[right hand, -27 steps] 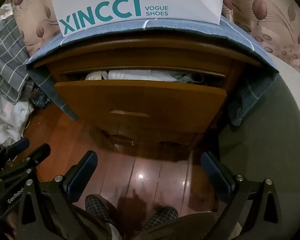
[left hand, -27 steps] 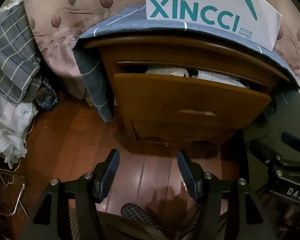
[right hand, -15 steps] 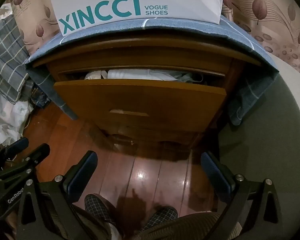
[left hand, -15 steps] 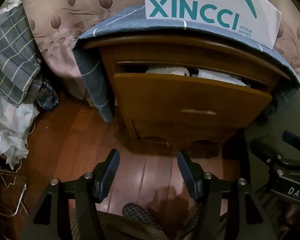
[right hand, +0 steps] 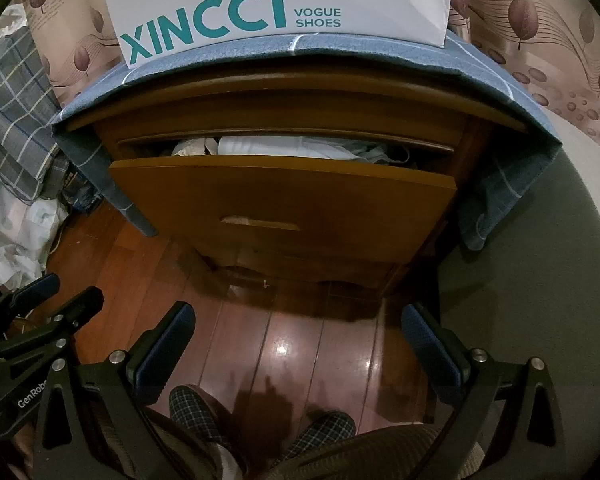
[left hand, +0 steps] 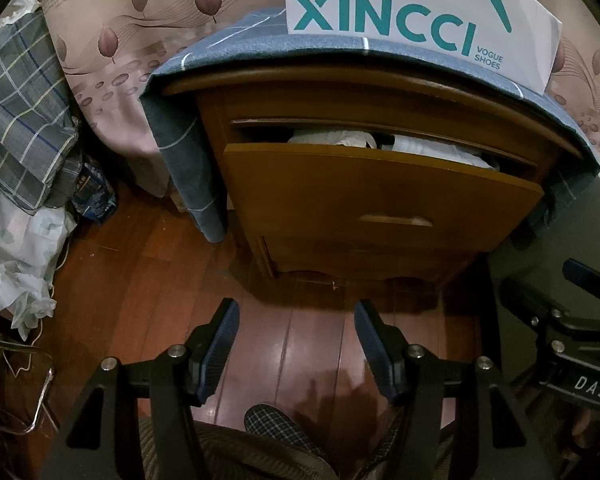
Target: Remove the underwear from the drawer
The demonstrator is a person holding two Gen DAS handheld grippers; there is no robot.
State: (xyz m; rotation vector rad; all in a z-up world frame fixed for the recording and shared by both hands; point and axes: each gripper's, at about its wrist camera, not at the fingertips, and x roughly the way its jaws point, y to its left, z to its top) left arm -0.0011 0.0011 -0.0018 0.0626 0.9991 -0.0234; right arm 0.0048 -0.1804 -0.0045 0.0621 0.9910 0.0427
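I hold both grippers, left (left hand: pixel 294 338) and right (right hand: pixel 298 344), wide open and empty, low before the part-open drawer (right hand: pixel 284 204), since the underwear (right hand: pixel 276 146) lies inside, not yet reached.

A lived-in home bedroom — a wooden nightstand (left hand: pixel 380 208) draped with a blue cloth (left hand: pixel 260 40) stands on red plank floor (left hand: pixel 140 280), its drawer (right hand: pixel 284 208) ajar on folded clothes (right hand: pixel 300 146). Behind hangs leaf-print fabric (left hand: pixel 140 20); a shoebox (right hand: pixel 276 4) sits on top, with plaid bedding (left hand: pixel 20 112) piled beside — plus slippered feet (right hand: pixel 192 408).
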